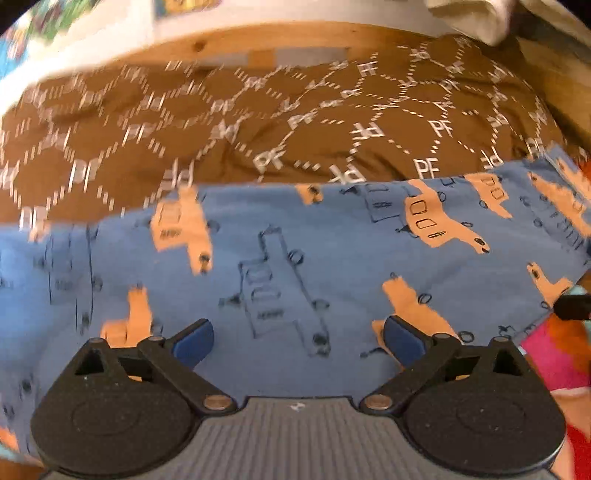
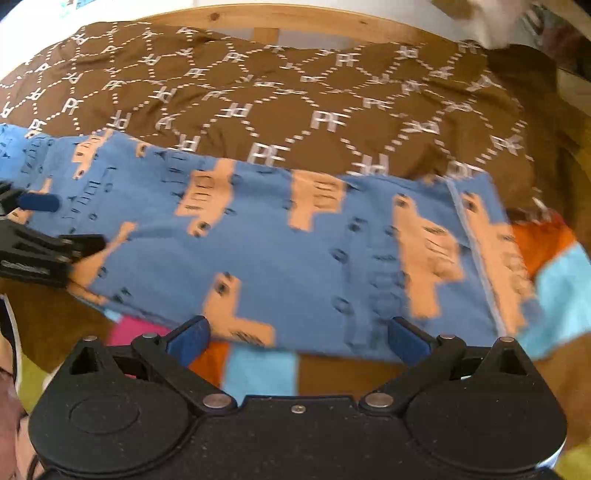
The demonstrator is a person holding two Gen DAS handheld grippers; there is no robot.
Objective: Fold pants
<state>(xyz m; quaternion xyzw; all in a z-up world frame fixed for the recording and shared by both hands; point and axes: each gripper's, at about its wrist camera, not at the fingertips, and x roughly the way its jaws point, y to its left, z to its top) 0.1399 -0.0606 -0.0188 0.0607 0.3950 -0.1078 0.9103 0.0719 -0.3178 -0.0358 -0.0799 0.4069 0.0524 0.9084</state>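
The blue pants (image 1: 295, 258) with orange and outlined truck prints lie spread flat across a brown bedspread (image 1: 258, 122). They also show in the right wrist view (image 2: 295, 251). My left gripper (image 1: 298, 341) is open and empty, just above the near part of the pants. My right gripper (image 2: 297, 339) is open and empty over the pants' near edge. The left gripper's blue fingertip (image 2: 38, 202) shows at the left edge of the right wrist view, over the pants. A dark tip (image 1: 572, 306) at the right edge of the left wrist view is the other gripper.
A wooden bed frame (image 2: 295, 22) runs along the far side. A cloth of pink, orange and light blue patches (image 2: 258, 369) lies under the pants' near edge and shows in the left wrist view (image 1: 554, 354). A white pillow (image 1: 472, 18) lies far right.
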